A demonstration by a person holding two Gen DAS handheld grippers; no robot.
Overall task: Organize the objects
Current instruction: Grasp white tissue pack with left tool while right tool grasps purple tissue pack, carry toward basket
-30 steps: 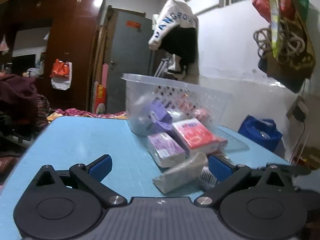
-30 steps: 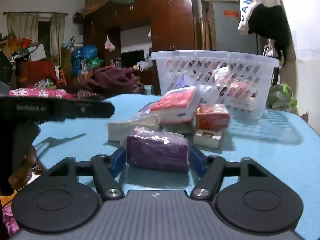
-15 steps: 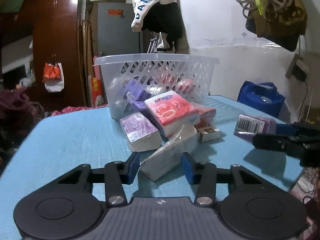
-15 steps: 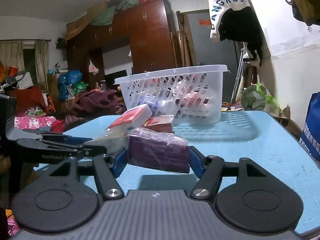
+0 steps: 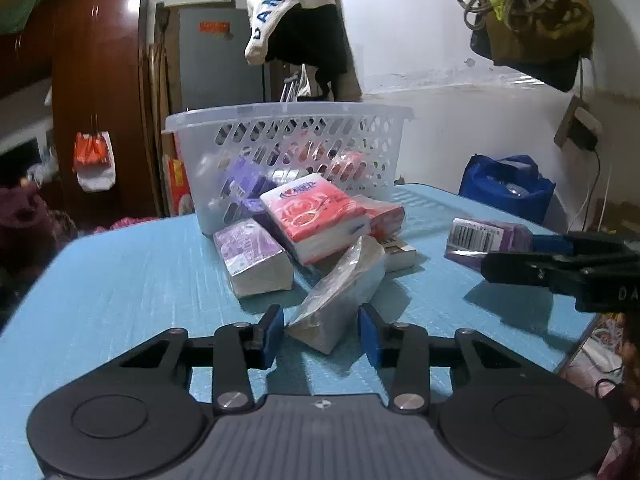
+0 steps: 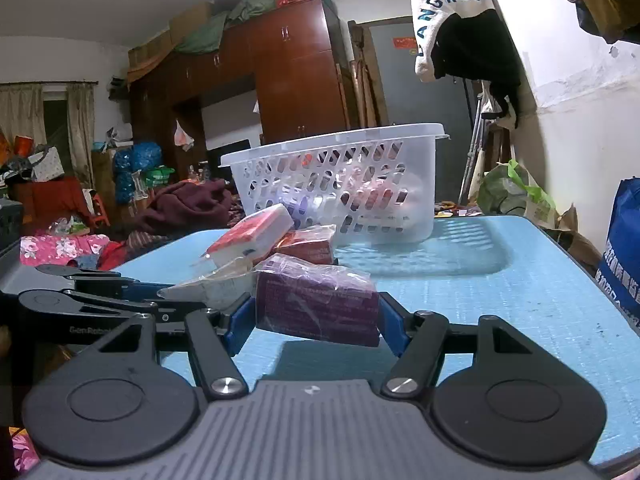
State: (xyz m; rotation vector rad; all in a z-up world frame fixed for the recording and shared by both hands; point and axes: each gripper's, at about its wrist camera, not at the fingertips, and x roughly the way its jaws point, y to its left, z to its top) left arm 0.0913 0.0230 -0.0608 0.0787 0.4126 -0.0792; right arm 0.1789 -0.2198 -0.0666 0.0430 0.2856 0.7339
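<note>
My left gripper (image 5: 322,336) is closing its jaws on a grey plastic-wrapped pack (image 5: 340,292); both blue pads touch its near end. The pack lies on the blue table (image 5: 120,272) and leans on the pile. My right gripper (image 6: 316,320) is shut on a dark purple tissue pack (image 6: 316,300), held a little above the table with its shadow beneath. In the left wrist view that pack (image 5: 488,240) hangs at the right. A red tissue pack (image 5: 316,216) and a light purple pack (image 5: 252,256) lie before the white basket (image 5: 288,114), which holds several packs.
A small box (image 5: 398,254) and another red pack (image 5: 384,216) sit in the pile. A blue bag (image 5: 504,188) stands past the table's right edge. Clothes hang on the wall above the basket. A wardrobe and cluttered furniture fill the left background.
My left jaws went from wide open to closed around the grey pack, and the view swung to face the basket. My right gripper lifted the purple pack off the table.
</note>
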